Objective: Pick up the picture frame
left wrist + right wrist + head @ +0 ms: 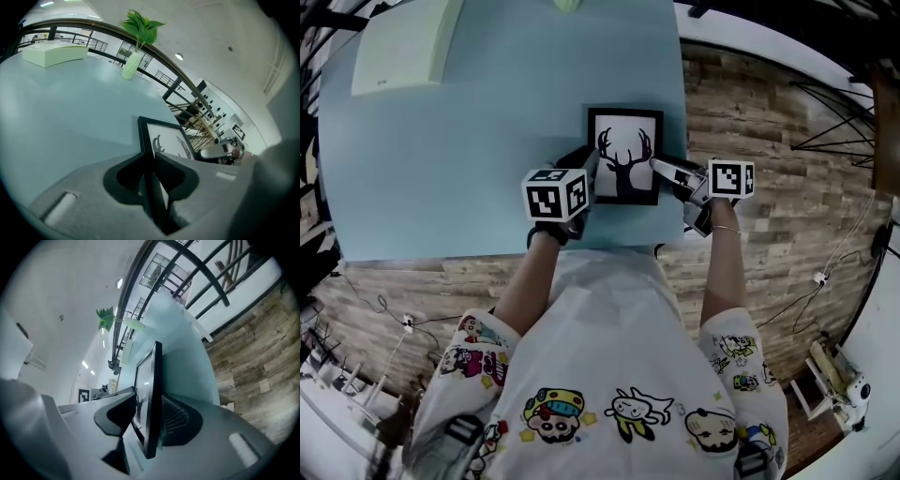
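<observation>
The picture frame, black-edged with a deer-antler print, is near the front right of the pale blue table. My left gripper is at the frame's left side. In the left gripper view the left gripper is shut on the thin black edge of the frame. My right gripper is at the frame's right side. In the right gripper view the frame stands edge-on between the right gripper's jaws. The ribbed pad lies against its back, and a small gap shows at its front face.
A pale green box lies at the table's far left, and a vase with a green plant stands at the far edge. The table's right edge runs just beside the frame, with wooden floor beyond it.
</observation>
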### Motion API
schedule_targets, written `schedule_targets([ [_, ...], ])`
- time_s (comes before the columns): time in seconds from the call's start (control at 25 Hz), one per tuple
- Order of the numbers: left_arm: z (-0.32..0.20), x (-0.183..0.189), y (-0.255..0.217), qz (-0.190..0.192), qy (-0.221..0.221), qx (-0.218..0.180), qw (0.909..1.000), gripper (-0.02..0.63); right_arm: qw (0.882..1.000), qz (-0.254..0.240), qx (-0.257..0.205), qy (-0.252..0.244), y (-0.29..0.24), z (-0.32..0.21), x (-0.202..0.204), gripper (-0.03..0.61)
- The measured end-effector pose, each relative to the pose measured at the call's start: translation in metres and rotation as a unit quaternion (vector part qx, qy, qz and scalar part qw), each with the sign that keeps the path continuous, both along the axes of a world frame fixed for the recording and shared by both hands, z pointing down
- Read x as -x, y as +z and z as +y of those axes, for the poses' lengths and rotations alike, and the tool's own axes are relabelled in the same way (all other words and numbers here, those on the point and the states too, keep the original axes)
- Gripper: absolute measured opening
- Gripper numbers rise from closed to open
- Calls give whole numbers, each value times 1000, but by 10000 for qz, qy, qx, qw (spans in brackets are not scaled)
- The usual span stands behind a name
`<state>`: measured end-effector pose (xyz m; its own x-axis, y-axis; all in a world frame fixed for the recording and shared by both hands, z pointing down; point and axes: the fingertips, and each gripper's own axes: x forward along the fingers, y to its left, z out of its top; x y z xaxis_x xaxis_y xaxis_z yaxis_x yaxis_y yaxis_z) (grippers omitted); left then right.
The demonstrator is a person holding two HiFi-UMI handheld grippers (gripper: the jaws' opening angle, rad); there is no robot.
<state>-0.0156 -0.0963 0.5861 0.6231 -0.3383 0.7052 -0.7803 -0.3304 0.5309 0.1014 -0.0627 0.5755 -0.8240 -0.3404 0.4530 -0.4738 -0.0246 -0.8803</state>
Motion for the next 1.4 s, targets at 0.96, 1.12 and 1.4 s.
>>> schedule_targets([
  [0.96, 2, 0, 2, 108, -58, 110, 9999, 72, 9862, -1555, 186, -537, -17, -5, 13, 124],
  [1.12, 2, 0, 2, 108, -64, 110, 9999, 71, 9859, -1519, 306, -634, -12, -3, 13, 129],
  [1.4, 1, 0, 2, 102, -57, 118, 9999, 71, 9834, -1632, 299, -739, -16, -9, 19, 130],
])
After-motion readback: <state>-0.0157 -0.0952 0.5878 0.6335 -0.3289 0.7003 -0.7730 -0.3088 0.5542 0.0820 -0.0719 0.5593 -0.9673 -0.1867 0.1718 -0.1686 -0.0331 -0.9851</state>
